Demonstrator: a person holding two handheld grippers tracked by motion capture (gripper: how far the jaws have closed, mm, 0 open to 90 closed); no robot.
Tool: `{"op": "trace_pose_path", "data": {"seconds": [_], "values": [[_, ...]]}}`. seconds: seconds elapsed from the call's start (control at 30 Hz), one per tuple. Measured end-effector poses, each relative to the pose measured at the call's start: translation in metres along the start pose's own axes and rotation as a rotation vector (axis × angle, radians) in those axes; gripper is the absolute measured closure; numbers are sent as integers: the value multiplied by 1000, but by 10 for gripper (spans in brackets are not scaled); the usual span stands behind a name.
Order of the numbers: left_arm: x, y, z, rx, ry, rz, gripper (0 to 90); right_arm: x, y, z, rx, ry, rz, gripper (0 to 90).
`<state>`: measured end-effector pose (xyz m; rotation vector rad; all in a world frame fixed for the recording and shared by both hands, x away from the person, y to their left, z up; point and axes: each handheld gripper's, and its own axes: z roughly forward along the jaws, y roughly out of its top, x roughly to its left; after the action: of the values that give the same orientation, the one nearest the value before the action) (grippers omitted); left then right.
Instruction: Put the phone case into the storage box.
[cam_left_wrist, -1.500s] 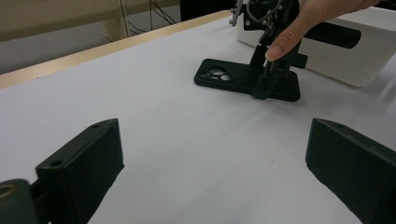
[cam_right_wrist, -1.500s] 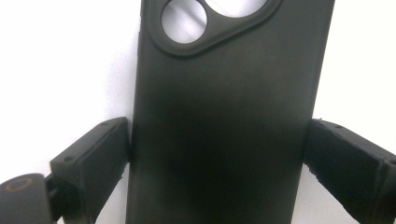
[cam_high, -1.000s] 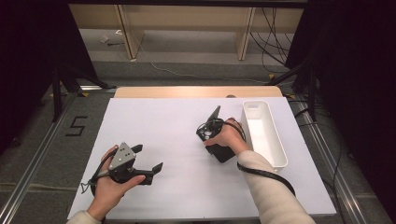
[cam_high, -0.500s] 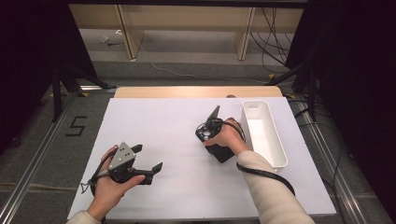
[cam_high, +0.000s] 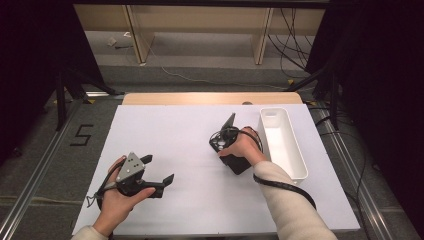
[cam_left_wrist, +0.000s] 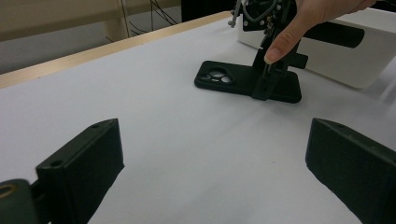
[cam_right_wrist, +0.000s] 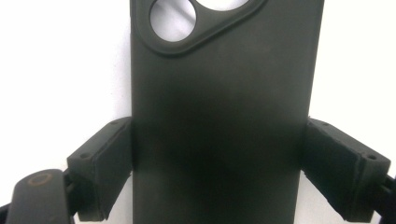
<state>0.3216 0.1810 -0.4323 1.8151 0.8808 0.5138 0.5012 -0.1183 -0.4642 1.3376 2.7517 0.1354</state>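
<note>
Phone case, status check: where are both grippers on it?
Right gripper straddles phone case, pads at its edges, closing in. Left gripper open, apart from it. White bin beside; nothing blocking.

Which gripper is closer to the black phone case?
The right gripper. Its fingers sit on both sides of the phone case, right at its edges. The left gripper is far off across the white table, with nothing between its fingers.

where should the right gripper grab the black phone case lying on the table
Across its two long edges, near the lower end, coming straight down from above. The phone case lies flat, camera cutout away; its narrow width fits between the right gripper pads, which already straddle both edges.
</note>
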Motion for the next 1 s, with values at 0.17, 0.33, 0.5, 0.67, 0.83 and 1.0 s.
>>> {"op": "trace_pose_path", "data": {"seconds": [0.17, 0.33, 0.5, 0.67, 0.83, 1.0], "values": [[0, 0, 0, -1, 0, -1, 38, 0, -1, 0, -8, -2, 2, 152], [0, 0, 0, -2, 0, 0, 38, 1, -1, 0, -6, -1, 25, 155], [0, 0, 0, -1, 1, -1, 38, 2, -2, -1, -7, -10, 38, 157], [0, 0, 0, -2, 2, -2, 38, 3, -3, -1, -17, -17, 36, 158], [0, 0, 0, -1, 3, -1, 38, 4, -4, -2, -24, -22, 42, 158], [1, 0, -1, -3, 5, -3, 38, 6, -3, -5, -55, -13, 43, 159]]}}
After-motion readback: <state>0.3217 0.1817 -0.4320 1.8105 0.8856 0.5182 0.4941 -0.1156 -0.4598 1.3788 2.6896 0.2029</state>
